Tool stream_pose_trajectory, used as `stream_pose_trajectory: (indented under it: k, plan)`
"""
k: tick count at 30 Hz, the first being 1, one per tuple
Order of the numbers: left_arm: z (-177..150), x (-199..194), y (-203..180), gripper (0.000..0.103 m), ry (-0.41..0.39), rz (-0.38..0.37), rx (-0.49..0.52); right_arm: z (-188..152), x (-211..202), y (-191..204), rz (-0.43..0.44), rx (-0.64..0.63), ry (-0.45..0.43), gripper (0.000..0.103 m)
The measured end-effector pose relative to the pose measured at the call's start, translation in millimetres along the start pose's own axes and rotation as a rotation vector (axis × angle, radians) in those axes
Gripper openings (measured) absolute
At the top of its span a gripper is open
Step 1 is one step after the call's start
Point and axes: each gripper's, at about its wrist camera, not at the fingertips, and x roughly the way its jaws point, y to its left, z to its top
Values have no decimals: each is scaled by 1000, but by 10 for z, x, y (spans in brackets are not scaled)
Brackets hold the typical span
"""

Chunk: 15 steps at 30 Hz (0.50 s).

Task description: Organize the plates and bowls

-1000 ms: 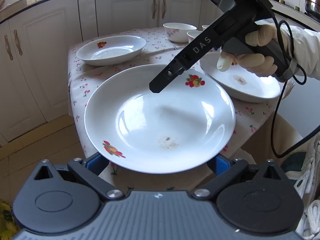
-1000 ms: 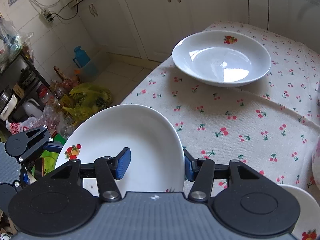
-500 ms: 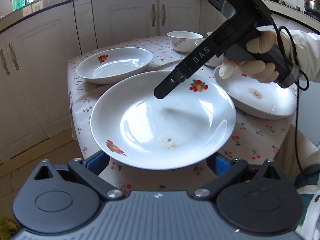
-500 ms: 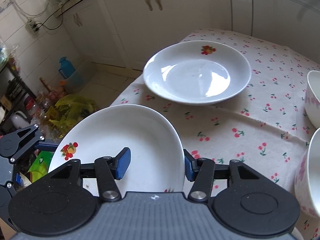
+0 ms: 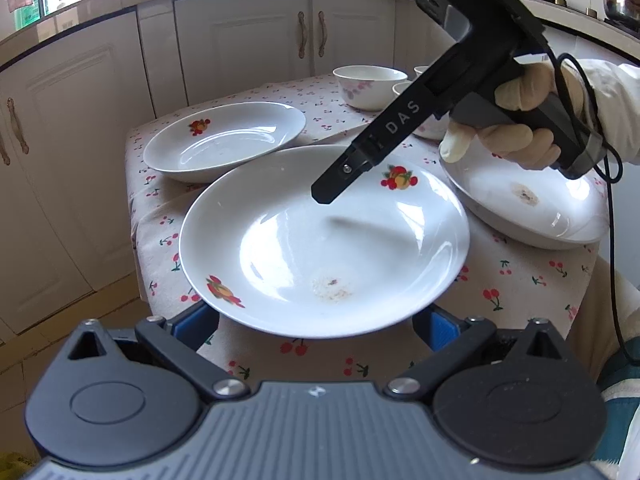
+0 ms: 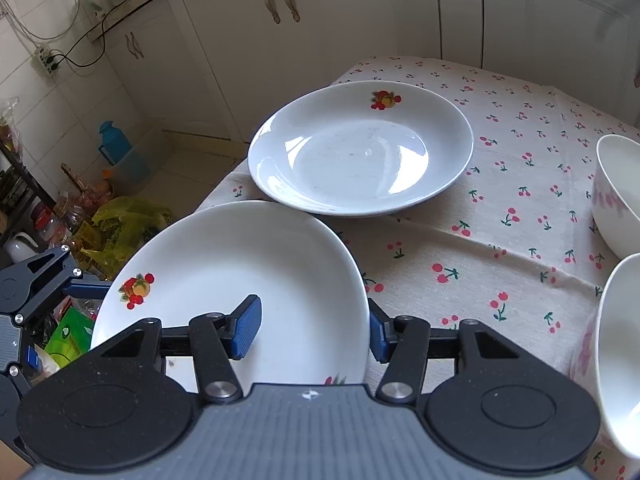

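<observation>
Together, both hand-held grippers grip one white plate (image 5: 324,240) by its rim: left hand-held gripper (image 5: 316,322) clamped on the near edge, right hand-held gripper (image 6: 314,326) pinching the opposite edge. It hangs above the counter (image 6: 500,200), just beside a second plate (image 6: 360,148); bowls (image 5: 370,86) sit farther back

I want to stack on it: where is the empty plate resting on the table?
The resting plate lies near the tablecloth's far left corner, just beyond the held plate.
</observation>
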Motion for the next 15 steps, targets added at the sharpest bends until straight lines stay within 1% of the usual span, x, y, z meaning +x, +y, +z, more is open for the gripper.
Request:
stream_pose_trajectory:
  k: [5,10,15]
  plan:
    - [-6,21,-13,102,6,-7,-4,-8,-4,13,0,-5,6,62]
    - [-4,20,-17,102,5,-8,-5,-14,3,55,-20,-26,10,65]
    - [-15,10,-26,102,0,-6,-7,-24,-1,72,-17,-27,14,70]
